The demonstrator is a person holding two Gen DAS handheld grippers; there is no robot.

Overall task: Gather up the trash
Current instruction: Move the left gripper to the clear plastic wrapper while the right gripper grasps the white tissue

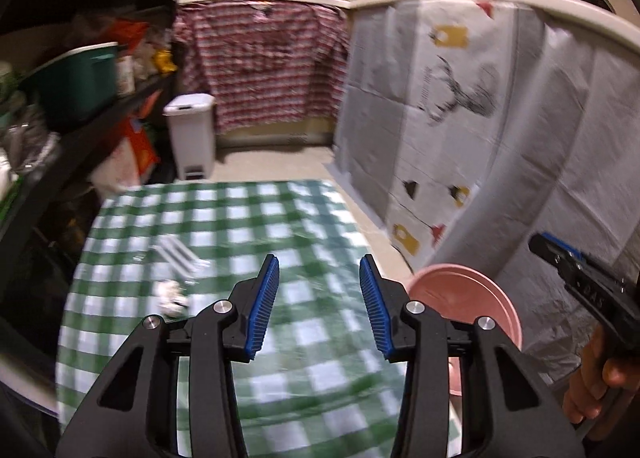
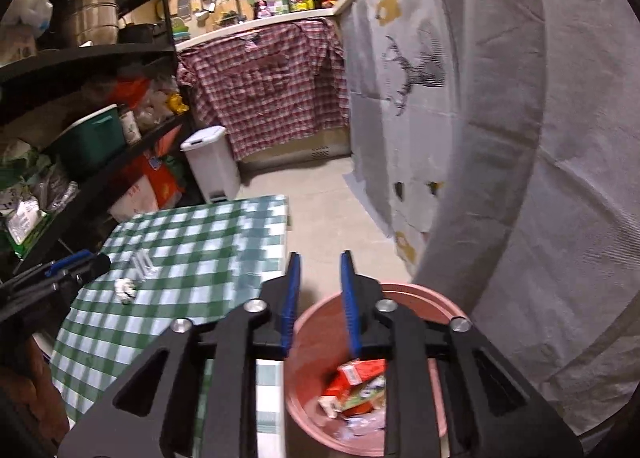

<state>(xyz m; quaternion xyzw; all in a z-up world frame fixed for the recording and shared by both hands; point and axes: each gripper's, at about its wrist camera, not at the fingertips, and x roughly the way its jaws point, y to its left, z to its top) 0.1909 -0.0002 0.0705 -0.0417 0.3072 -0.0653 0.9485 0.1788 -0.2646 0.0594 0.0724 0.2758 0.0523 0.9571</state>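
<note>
A pink trash bin [image 2: 400, 296] stands on the floor right of the green checked table [image 2: 180, 242]; it also shows in the left wrist view [image 1: 476, 298]. Inside lie a red carton [image 2: 356, 378] and clear wrappers. A crumpled white paper ball [image 1: 172, 298] and a clear plastic piece [image 1: 180, 256] lie on the table [image 1: 240, 218]; both show in the right wrist view, the ball [image 2: 125, 290] and the plastic [image 2: 143, 264]. My left gripper [image 1: 319, 304] is open and empty above the table. My right gripper [image 2: 320, 298] is open and empty above the bin.
A white pedal bin [image 2: 212, 166] stands on the floor beyond the table. Dark shelves [image 2: 92, 58] full of containers line the left. A grey printed cloth [image 2: 500, 138] covers the counter on the right. A red checked cloth [image 1: 264, 58] hangs at the back.
</note>
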